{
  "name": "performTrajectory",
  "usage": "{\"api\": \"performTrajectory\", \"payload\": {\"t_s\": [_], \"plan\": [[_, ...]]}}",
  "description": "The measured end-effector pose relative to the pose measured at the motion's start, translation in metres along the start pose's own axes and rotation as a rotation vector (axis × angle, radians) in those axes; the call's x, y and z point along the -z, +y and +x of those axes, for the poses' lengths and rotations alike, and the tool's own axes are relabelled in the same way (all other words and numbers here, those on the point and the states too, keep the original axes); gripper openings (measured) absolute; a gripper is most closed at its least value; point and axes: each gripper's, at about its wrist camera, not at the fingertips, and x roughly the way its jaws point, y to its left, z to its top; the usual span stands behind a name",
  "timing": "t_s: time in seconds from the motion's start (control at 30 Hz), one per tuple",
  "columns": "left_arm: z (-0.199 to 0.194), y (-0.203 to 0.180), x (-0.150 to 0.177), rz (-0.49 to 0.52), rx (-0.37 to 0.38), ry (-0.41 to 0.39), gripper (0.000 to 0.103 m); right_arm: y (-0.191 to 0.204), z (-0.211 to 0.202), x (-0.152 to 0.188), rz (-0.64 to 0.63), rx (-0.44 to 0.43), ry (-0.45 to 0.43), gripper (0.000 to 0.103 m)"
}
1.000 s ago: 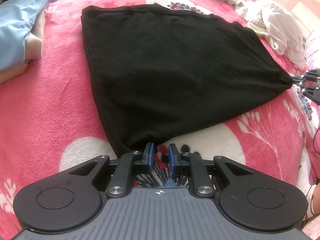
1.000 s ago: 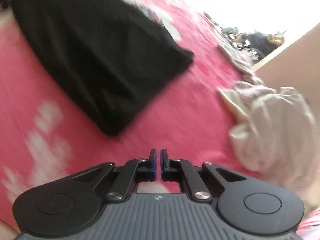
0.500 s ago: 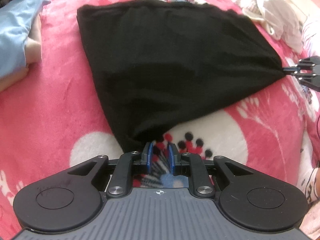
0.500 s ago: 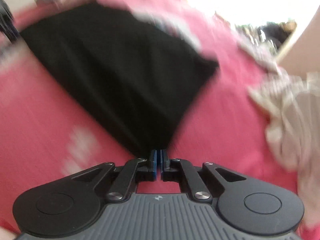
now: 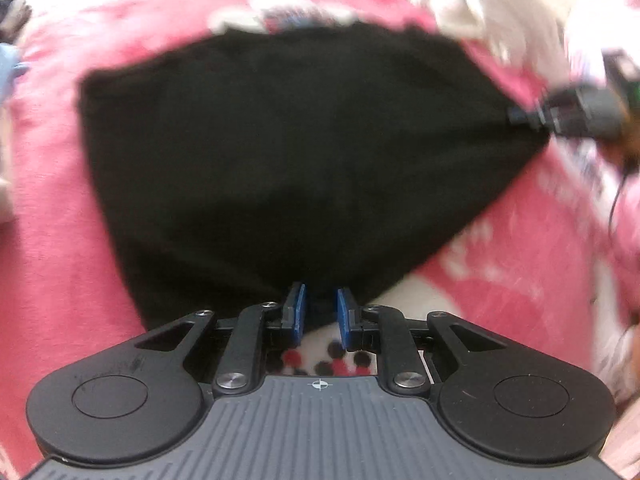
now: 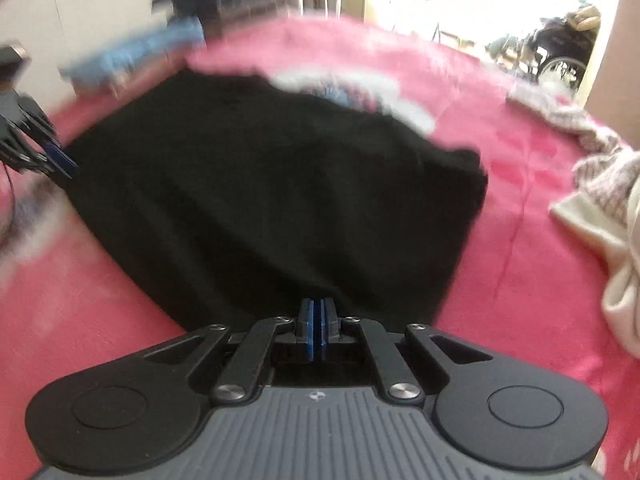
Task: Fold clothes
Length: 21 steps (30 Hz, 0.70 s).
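A black garment [image 5: 300, 160] lies spread on the pink blanket [image 5: 60, 260], drawn out into a diamond between two corners. In the left wrist view my left gripper [image 5: 320, 312] has the near corner bunched between its blue pads, held at a narrow gap. At the far right corner sits my right gripper [image 5: 520, 114], blurred. In the right wrist view the black garment [image 6: 260, 200] runs down into my right gripper [image 6: 319, 308], whose jaws are closing the last bit on the cloth's corner. My left gripper [image 6: 60, 164] pinches the opposite corner at the left edge.
A heap of white and patterned clothes [image 6: 600, 220] lies on the blanket to the right, and the white clothes [image 5: 480, 8] show at the top of the left view. Folded blue clothes [image 6: 132, 52] rest beyond the garment. A bright doorway [image 6: 460, 20] stands behind the bed.
My right gripper swung from beside the garment onto its corner and closed there. The near corner has slid in between my left pads. The garment now stretches between both grippers.
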Motion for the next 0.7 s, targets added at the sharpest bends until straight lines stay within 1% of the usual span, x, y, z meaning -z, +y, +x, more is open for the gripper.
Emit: {"api": "performTrajectory", "payload": {"t_s": [0.03,0.07,0.13,0.17,0.2,0.23,0.33,0.37,0.4,0.47,0.5,0.53,0.57,0.63,0.7], "plan": [[-0.003,-0.001,0.002,0.010,-0.002,-0.008,0.017,-0.014,-0.002,0.002,0.041,-0.006,-0.006,0.000],[-0.004,0.000,0.003,0.001,0.002,-0.009,0.018,-0.026,-0.004,0.002,0.071,0.006,-0.010,0.000],[-0.008,0.007,0.005,-0.039,0.015,-0.004,0.018,-0.040,-0.011,-0.005,0.086,0.091,-0.005,0.000],[-0.008,0.009,0.006,-0.051,0.021,-0.003,0.018,-0.046,-0.014,-0.012,0.108,0.093,-0.016,0.003],[-0.008,0.010,0.006,-0.058,0.026,-0.002,0.018,-0.052,-0.016,-0.019,0.130,0.096,-0.026,0.003],[-0.007,0.010,0.006,-0.064,0.030,-0.003,0.018,-0.056,-0.017,-0.026,0.145,0.087,-0.039,0.003],[-0.003,0.012,0.005,-0.082,0.038,-0.002,0.019,-0.049,-0.009,-0.049,0.146,-0.015,-0.097,0.003],[-0.004,0.013,0.005,-0.086,0.041,-0.003,0.019,-0.048,-0.003,-0.050,0.135,-0.040,-0.095,0.003],[-0.005,0.015,0.006,-0.089,0.044,-0.002,0.019,-0.050,0.003,-0.047,0.136,-0.030,-0.074,0.003],[-0.008,0.019,0.007,-0.096,0.048,-0.001,0.019,-0.068,0.008,-0.039,0.179,0.060,-0.026,0.001],[-0.010,0.020,0.007,-0.101,0.046,0.001,0.019,-0.077,0.010,-0.035,0.200,0.106,-0.002,0.003],[-0.012,0.021,0.007,-0.106,0.045,0.001,0.019,-0.087,0.012,-0.030,0.222,0.151,0.023,0.004],[-0.015,0.022,0.006,-0.111,0.044,-0.001,0.019,-0.093,0.012,-0.029,0.234,0.184,0.028,0.009],[-0.019,0.024,0.001,-0.110,0.048,-0.018,0.019,-0.093,0.001,-0.040,0.224,0.175,-0.042,0.009],[-0.018,0.024,-0.006,-0.100,0.056,-0.030,0.021,-0.087,0.002,-0.062,0.232,0.079,-0.104,0.009]]}}
